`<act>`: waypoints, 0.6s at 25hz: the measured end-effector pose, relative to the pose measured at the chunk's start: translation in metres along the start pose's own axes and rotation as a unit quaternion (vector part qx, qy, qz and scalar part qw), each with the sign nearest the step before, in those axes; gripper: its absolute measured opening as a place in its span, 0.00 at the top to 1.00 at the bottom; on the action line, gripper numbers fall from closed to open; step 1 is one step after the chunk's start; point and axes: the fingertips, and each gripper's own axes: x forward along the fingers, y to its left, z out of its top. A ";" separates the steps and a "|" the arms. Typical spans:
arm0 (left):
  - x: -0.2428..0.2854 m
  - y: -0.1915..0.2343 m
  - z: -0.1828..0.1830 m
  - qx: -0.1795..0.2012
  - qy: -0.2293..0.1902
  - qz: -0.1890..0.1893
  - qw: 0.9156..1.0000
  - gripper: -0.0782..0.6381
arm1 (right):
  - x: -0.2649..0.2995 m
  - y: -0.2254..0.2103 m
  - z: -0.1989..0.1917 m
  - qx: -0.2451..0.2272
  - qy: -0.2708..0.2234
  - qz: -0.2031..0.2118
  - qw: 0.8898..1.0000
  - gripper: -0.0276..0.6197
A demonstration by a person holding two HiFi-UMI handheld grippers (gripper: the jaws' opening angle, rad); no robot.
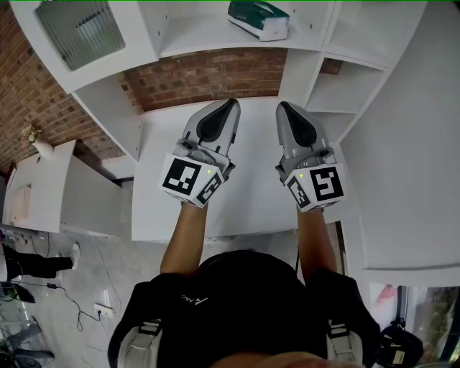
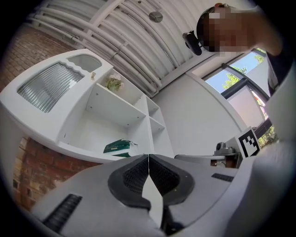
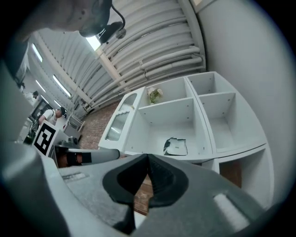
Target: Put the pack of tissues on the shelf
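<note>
White shelf (image 1: pixel 201 32) on a brick wall (image 1: pixel 208 79): the pack (image 1: pixel 259 19) is seen lying in its middle bay, left gripper (image 1: pixel 231 103) and right gripper (image 1: pixel 282 106) are held shut, empty, over the table (image 1: pixel 251 194), and are probably best kept well clear of it.

The right hand-held gripper (image 3: pixel 147 157) fills the lower part of the view, its dark pads pressed together at the tips with nothing between them. Beyond it stands a white shelf unit (image 3: pixel 197 113) with open compartments. The pack of tissues (image 3: pixel 175 146) lies on the floor of the lower middle compartment, near its right wall. A small plant (image 3: pixel 154 95) sits in the compartment above. A ribbed glass door (image 3: pixel 119 122) closes the unit's left end. The left hand-held gripper (image 3: pixel 115 155) reaches in from the left, before a brick wall (image 3: pixel 92 127).
</note>
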 end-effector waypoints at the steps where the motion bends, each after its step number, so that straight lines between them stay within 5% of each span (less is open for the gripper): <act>1: -0.001 -0.003 -0.001 0.000 0.002 -0.003 1.000 0.89 | -0.003 0.004 0.001 0.005 -0.008 0.007 1.000 0.95; 15: -0.006 -0.022 0.008 0.013 -0.002 -0.014 1.000 0.89 | -0.022 0.019 -0.002 -0.009 -0.010 0.032 0.999 0.96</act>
